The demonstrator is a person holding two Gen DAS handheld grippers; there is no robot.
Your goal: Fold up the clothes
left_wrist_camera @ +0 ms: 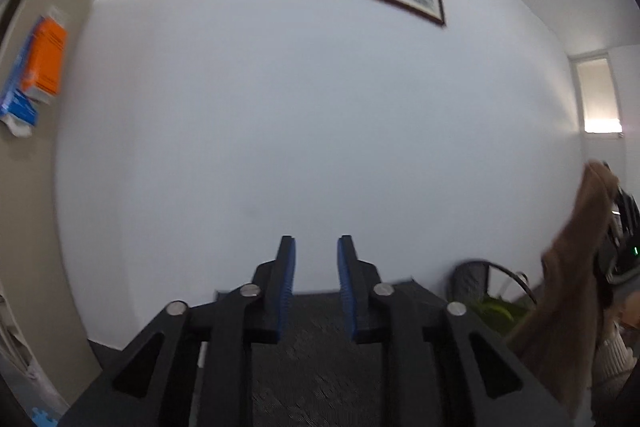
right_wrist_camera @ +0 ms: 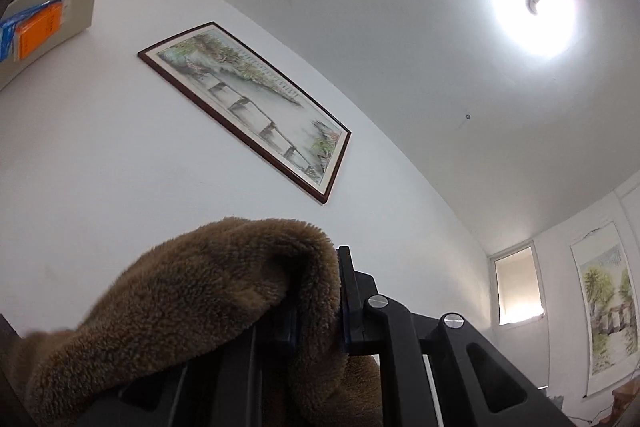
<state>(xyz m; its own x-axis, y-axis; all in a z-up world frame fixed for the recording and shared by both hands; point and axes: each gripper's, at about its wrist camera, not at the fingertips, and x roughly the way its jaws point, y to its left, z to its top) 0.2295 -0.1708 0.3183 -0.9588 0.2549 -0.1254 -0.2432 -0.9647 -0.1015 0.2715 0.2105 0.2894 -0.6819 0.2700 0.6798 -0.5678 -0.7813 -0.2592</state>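
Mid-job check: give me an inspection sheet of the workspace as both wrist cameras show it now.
Surface: nothing seen; both cameras tilt up at the wall.
Job's things: brown fleece garment, lifted, draped over the right gripper.
Clutter: orange and blue boxes on the beige cabinet.
Grippers: left gripper open, empty; right shut on the garment.
Cables: nothing seen.
Surroundings: white wall, framed painting, ceiling lamp, hanging scroll.
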